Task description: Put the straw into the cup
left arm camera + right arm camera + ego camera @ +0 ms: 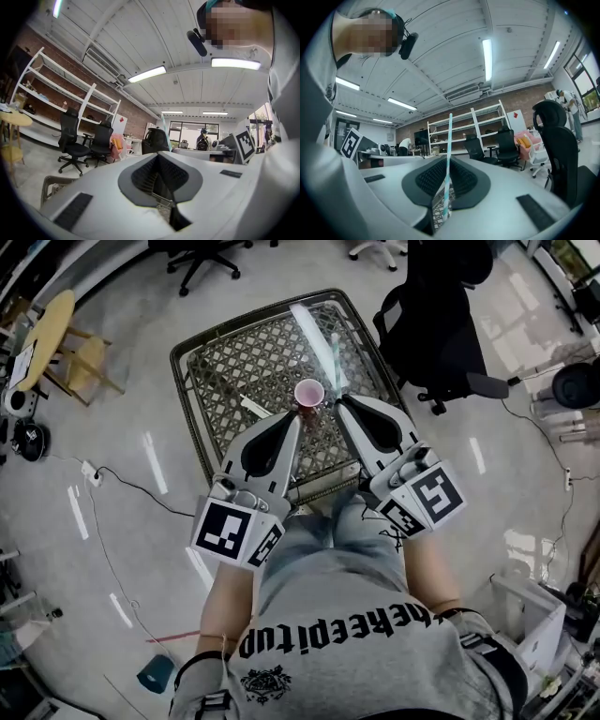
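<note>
A pink cup point(309, 392) stands upright on the metal mesh table point(225, 362), near its front edge. My right gripper point(340, 402) is just right of the cup and shut on a teal-and-white striped straw point(335, 360). In the right gripper view the straw point(449, 140) rises straight up from between the jaws of the gripper point(448, 162). My left gripper point(295, 417) sits just in front of the cup, apart from it, jaws shut with nothing between them point(158, 156). The cup does not show in either gripper view.
A small white strip point(253, 407) lies on the mesh left of the cup. A black office chair point(441, 334) stands close to the table's right side. Cables point(141, 488) run over the floor at the left, beside a yellow round table point(47, 329).
</note>
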A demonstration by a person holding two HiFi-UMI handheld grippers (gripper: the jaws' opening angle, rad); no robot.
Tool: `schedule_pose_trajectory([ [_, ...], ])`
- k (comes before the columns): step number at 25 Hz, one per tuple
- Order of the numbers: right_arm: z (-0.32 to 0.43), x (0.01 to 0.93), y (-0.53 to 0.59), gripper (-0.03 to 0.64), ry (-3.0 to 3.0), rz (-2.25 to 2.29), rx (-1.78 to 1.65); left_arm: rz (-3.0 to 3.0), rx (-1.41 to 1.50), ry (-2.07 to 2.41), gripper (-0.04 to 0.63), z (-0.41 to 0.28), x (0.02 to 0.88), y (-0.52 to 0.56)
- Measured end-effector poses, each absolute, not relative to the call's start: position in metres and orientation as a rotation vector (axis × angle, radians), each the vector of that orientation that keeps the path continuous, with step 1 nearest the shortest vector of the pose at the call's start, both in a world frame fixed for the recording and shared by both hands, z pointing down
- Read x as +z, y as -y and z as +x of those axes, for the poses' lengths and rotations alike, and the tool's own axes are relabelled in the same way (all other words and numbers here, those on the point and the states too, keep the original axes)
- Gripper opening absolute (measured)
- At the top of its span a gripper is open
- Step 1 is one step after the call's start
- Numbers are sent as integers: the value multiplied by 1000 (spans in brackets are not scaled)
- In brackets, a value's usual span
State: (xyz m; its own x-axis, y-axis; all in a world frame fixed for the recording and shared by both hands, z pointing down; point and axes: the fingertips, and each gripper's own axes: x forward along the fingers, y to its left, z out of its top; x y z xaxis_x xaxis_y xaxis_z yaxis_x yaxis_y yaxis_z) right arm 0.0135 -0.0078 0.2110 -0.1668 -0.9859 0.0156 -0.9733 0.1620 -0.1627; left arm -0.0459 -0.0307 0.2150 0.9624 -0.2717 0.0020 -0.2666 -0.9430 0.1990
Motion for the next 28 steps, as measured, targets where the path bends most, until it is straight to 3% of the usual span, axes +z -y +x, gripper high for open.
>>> schedule_pose_trajectory([
  [28, 58, 240, 78, 46, -2564, -1606, -275, 2788, -25, 843, 41, -13, 233, 67],
])
